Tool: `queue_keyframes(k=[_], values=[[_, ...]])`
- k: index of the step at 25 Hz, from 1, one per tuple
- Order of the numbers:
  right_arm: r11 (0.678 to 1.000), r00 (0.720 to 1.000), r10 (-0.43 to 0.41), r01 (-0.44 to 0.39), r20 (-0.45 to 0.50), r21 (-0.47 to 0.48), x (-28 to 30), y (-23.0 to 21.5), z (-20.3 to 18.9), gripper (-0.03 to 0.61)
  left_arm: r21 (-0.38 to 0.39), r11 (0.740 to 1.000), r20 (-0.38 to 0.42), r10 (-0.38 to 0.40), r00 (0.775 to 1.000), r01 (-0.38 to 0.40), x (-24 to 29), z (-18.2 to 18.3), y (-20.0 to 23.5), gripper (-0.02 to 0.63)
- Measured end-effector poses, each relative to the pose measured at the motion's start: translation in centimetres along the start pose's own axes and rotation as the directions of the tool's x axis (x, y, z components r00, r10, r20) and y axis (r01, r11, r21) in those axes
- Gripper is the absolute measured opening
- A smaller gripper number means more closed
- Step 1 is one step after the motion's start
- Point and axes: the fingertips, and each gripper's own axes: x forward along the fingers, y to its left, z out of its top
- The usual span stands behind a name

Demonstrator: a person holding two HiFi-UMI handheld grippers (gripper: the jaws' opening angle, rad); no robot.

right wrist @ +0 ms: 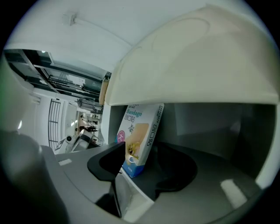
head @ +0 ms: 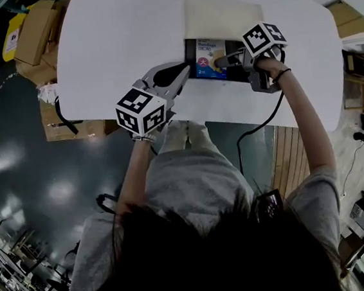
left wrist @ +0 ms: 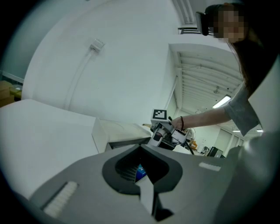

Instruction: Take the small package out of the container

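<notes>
The right gripper (right wrist: 151, 159) reaches into the dark grey, open-topped container (right wrist: 210, 127), whose cream hinged lid (right wrist: 197, 65) stands raised above and beyond the jaws. Its jaws are spread wide and grip nothing. The small white-and-blue cardboard bandage package (right wrist: 139, 131) is inside the container, directly ahead of these jaws. Its lower blue corner reaches into the gap, close to the left jaw, and neither pad presses on it. In the head view the package (head: 210, 58) lies just past the right gripper's (head: 215, 60) tips. The left gripper (head: 184, 70) hangs over the round white table (head: 126, 44), tips pointing at the container's (head: 189, 57) near wall. In its own view, the left gripper's (left wrist: 140, 148) jaws are drawn together and empty.
</notes>
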Motion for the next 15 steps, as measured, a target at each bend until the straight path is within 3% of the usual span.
queue_keyframes(k=[6, 15], values=[[0.997, 0.998, 0.060, -0.059, -0.027, 0.048, -0.24, 0.12, -0.02, 0.176, -0.009, 1.000, 0.004, 0.015, 1.000, -0.015, -0.32, -0.01, 0.42, -0.011], [0.989, 0.992, 0.121, -0.118, -0.026, 0.091, -0.88, 0.47, 0.00, 0.153, -0.012, 1.000, -0.002, 0.010, 1.000, -0.010, -0.05, -0.05, 0.29, -0.011]])
